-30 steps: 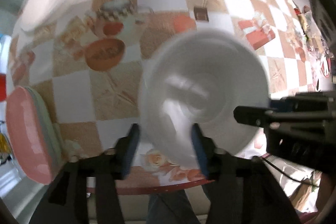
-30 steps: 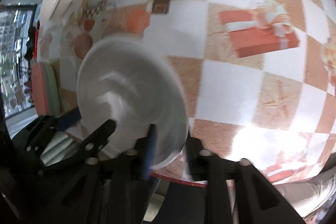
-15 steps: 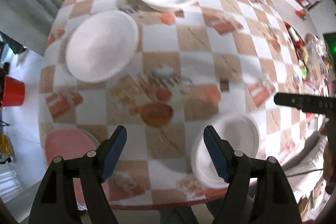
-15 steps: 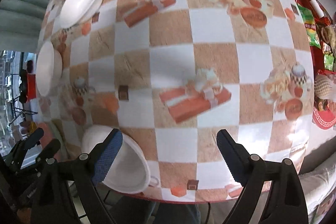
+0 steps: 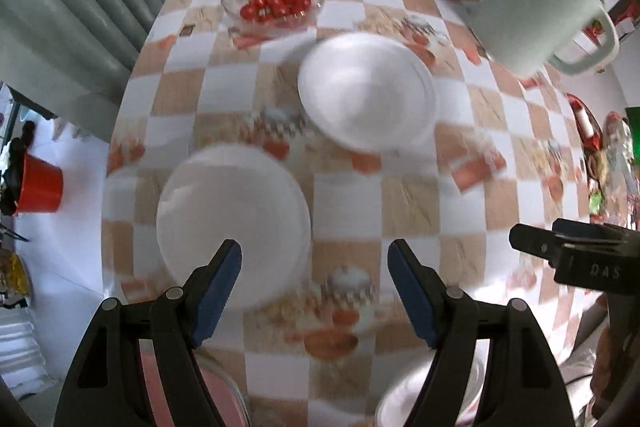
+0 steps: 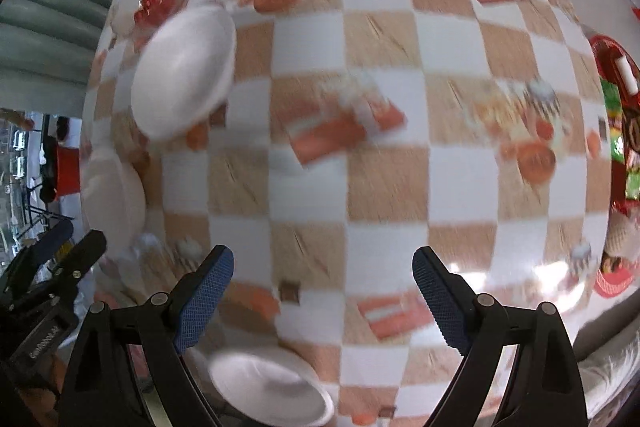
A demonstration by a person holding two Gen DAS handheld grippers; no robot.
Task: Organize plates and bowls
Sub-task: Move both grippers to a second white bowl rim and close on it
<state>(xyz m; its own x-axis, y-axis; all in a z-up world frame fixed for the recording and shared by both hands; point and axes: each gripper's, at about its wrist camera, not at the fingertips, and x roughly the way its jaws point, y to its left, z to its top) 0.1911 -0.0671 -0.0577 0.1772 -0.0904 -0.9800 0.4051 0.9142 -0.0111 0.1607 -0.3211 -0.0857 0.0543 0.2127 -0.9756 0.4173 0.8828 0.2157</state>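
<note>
Two white bowls are counted on the checked counter (image 5: 344, 211): one at the middle (image 5: 366, 91) and one at the near edge (image 6: 272, 391). One white plate (image 5: 232, 211) is seen beside them, and one pink plate (image 5: 164, 387) at the near left edge. One glass bowl of tomatoes (image 5: 274, 5) and one pale jug (image 5: 544, 11) are also counted. Two grippers, left (image 5: 314, 281) and right (image 6: 322, 291), are in view.

a glass bowl of red cherry tomatoes (image 5: 275, 4) sits at the far end of the checkered tablecloth (image 5: 404, 199). a pale green pitcher (image 5: 536, 7) stands at the far right, and a red bucket (image 5: 40, 183) is on the floor at left.
</note>
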